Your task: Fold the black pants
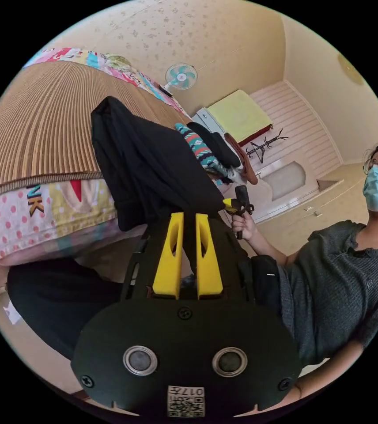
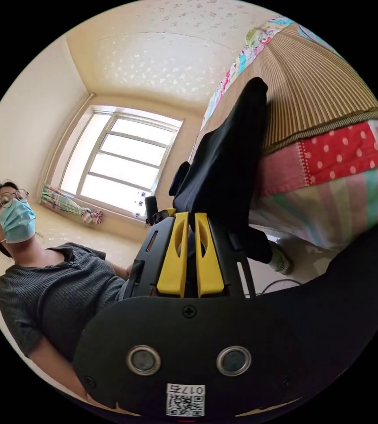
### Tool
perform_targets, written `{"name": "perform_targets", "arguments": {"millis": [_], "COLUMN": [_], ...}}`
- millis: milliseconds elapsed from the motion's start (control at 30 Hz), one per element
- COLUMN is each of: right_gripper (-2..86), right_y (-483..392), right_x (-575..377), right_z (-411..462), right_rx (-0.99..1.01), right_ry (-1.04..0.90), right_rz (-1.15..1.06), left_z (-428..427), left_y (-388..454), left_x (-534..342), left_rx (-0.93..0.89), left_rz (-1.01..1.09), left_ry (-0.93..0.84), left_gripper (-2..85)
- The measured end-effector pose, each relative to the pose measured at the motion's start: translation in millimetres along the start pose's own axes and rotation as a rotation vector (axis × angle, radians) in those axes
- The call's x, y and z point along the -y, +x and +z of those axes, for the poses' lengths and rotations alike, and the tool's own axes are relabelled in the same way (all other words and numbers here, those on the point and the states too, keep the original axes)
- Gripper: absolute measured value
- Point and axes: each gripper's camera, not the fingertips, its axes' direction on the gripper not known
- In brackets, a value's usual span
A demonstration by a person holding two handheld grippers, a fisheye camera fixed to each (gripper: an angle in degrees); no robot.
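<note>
Off the bed's near edge, black pants (image 1: 153, 172) hang lifted over the striped mat (image 1: 43, 128). Left tool (image 1: 187, 260) and right tool (image 2: 190, 260): jaws nearly closed, apparently pinching cloth, contact hidden. Keep both level; lay flat before folding.

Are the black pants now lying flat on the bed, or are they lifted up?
Lifted. The black pants hang bunched between both grippers, left gripper and right gripper, jaws closed on the fabric, above the bed.
</note>
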Motion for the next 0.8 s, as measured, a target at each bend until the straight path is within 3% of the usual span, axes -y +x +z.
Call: {"name": "perform_targets", "arguments": {"millis": [33, 100, 167, 400, 533, 600, 800], "right_gripper": [4.3, 5.6, 7.4, 13.0, 16.4, 17.3, 21.1], "right_y": [1.9, -3.1, -11.8, -19.7, -23.1, -25.7, -32.7], "right_x": [1.4, 2.2, 4.3, 13.7, -1.5, -5.8, -3.2], "right_z": [-4.8, -19.1, -34.2, -63.7, -75.8, -78.0, -85.7], "right_rx": [-0.042, -0.085, -0.116, -0.101, -0.049, -0.022, -0.014], "right_ry": [0.022, 0.089, 0.135, 0.13, 0.144, 0.124, 0.037], "right_rz": [0.029, 0.041, 0.033, 0.106, 0.198, 0.222, 0.284], "left_z": [-10.2, -54.3, -79.4, -90.1, -131.4, -146.6, -205.2], "left_y": [-2.9, -23.8, -36.3, -47.1, -37.3, -44.0, -41.2], "left_x": [1.9, 13.2, 28.9, 124.7, 151.4, 163.0, 182.6], "left_rx": [-0.026, -0.094, -0.033, 0.061, 0.093, -0.059, -0.141], "left_rz": [-0.011, -0.15, -0.24, -0.273, -0.308, -0.362, -0.405], "left_ry": [0.047, 0.229, 0.265, 0.032, 0.015, -0.032, -0.051], "left_gripper": [8.6, 22.1, 26.7, 30.4, 28.6, 22.4, 12.6]}}
